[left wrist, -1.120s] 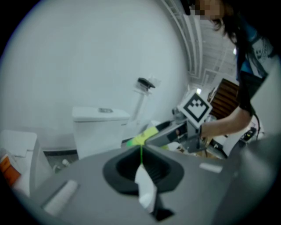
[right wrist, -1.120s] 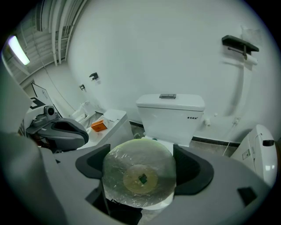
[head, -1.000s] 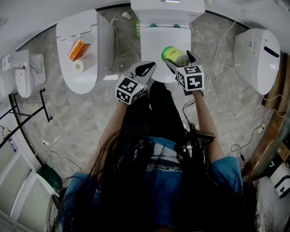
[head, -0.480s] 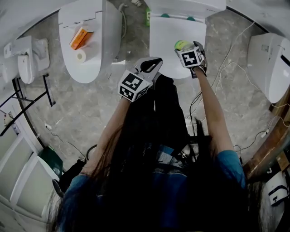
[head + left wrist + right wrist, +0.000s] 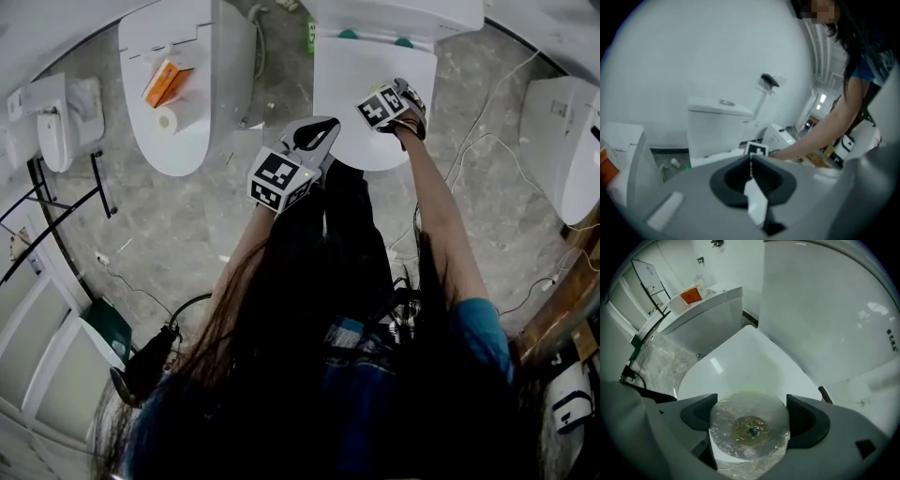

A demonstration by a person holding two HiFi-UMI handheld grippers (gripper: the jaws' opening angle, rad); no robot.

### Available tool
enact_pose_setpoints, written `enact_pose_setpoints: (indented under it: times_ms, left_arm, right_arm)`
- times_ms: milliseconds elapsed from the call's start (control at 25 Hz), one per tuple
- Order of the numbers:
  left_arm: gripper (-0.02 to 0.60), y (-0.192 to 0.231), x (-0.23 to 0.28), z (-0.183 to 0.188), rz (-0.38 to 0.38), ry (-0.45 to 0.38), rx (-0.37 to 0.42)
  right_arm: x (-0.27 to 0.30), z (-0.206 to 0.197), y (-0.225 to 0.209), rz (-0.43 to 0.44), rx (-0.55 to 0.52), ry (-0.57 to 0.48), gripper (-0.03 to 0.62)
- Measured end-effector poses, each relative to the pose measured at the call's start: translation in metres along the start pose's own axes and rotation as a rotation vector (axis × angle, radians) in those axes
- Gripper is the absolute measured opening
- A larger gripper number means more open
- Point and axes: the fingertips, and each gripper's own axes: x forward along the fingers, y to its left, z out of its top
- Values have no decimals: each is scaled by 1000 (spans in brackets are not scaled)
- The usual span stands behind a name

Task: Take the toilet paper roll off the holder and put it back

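A plastic-wrapped toilet paper roll (image 5: 749,430) with a green-tinted rim fills the right gripper view. My right gripper (image 5: 749,414) is shut on it, one dark jaw on each side. It hangs low over the closed white lid of the middle toilet (image 5: 740,359). In the head view my right gripper (image 5: 401,94) reaches out over that toilet (image 5: 361,70), and its marker cube hides the roll. My left gripper (image 5: 316,129) hovers at the lid's near left edge. Its jaws are shut together with nothing in them, as the left gripper view (image 5: 751,161) also shows.
A second white toilet (image 5: 178,150) at the left carries an orange box (image 5: 159,82) and a small paper roll (image 5: 169,119). Another toilet (image 5: 562,141) stands at the right. Cables (image 5: 469,141) trail over the marble floor. A black rack (image 5: 56,216) is at the far left.
My right gripper has carried the roll forward and lower over the toilet lid, and the roll's green top is now hidden under the cube. The left gripper has barely shifted.
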Motion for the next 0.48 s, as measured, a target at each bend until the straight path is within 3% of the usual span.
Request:
enact_pose_setpoints:
  times_ms: [200, 480]
  left_arm:
    - [0, 6, -8, -2, 26, 10, -6]
    - [0, -3, -10, -14, 23, 33, -21]
  right_arm:
    - [12, -13, 13, -20, -173, 59, 451]
    - [5, -8, 12, -45, -170, 20, 453]
